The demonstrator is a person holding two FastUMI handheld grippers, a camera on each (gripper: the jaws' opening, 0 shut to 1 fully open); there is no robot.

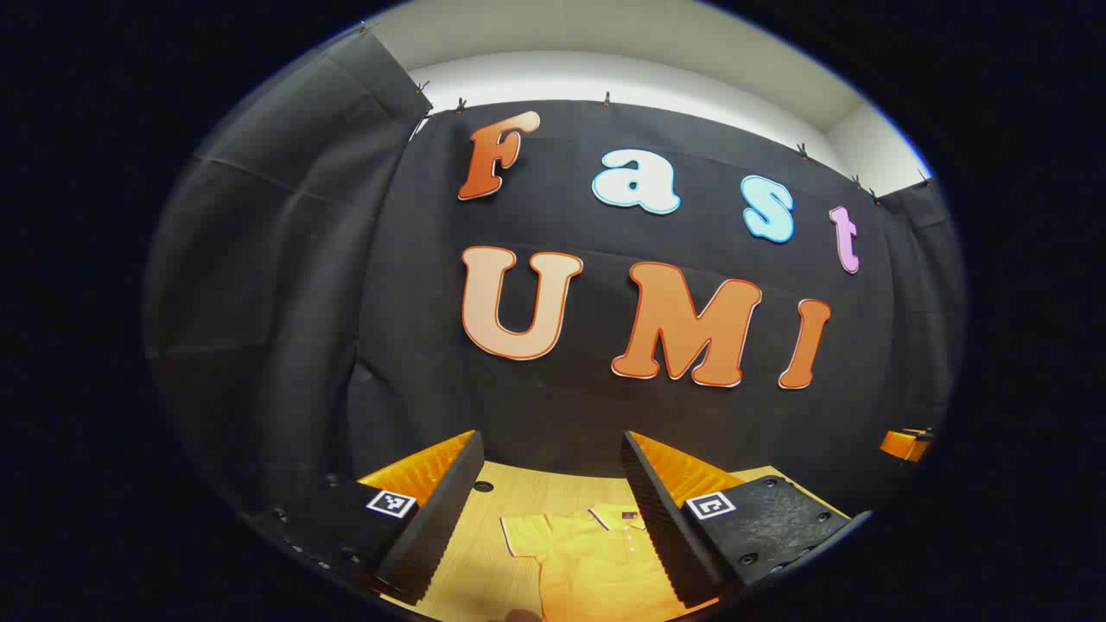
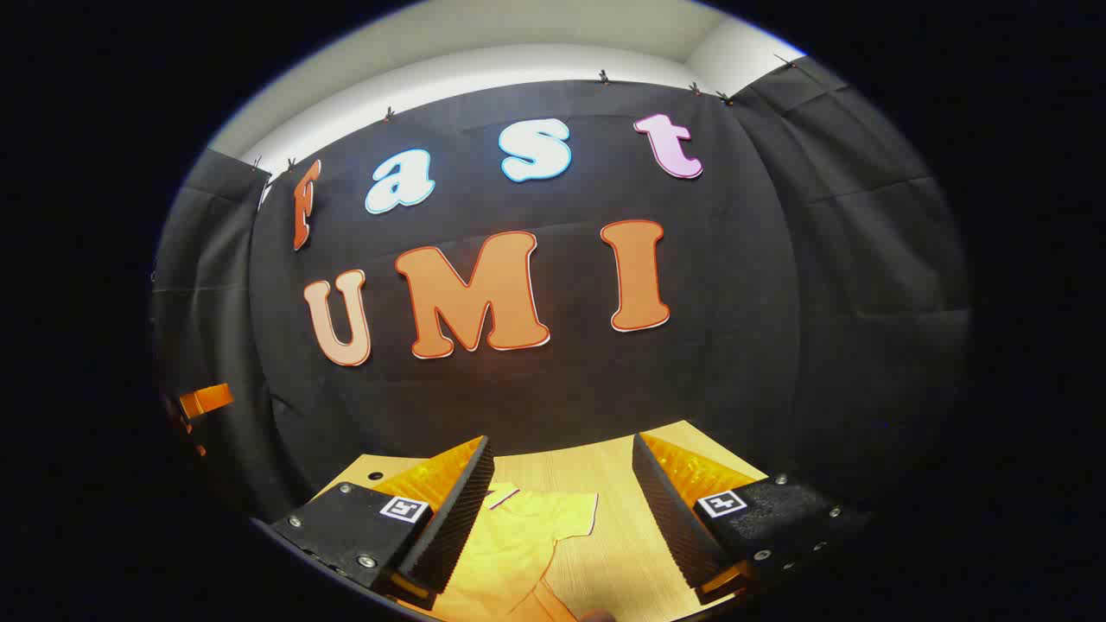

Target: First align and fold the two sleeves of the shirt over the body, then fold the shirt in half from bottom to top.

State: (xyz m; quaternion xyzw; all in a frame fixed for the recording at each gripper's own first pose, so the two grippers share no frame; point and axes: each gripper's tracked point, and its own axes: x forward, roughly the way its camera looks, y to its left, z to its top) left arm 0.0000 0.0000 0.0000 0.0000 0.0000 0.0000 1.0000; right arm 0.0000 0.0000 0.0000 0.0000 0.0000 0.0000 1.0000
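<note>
Tongs left [image 1: 553, 518] and right [image 2: 562, 518] both spread wide, empty, above yellow shirt [image 1: 596, 561].

Two handheld two-finger grippers held level and facing forward, the left gripper [image 1: 553, 510] and the right gripper [image 2: 562, 510] each with fingers spread wide at 6 o'clock, gripping nothing.

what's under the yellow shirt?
The yellow polo shirt lies flat on the wooden table, with bare wood showing around its sleeves. Whatever sits directly beneath the fabric is covered.
</note>
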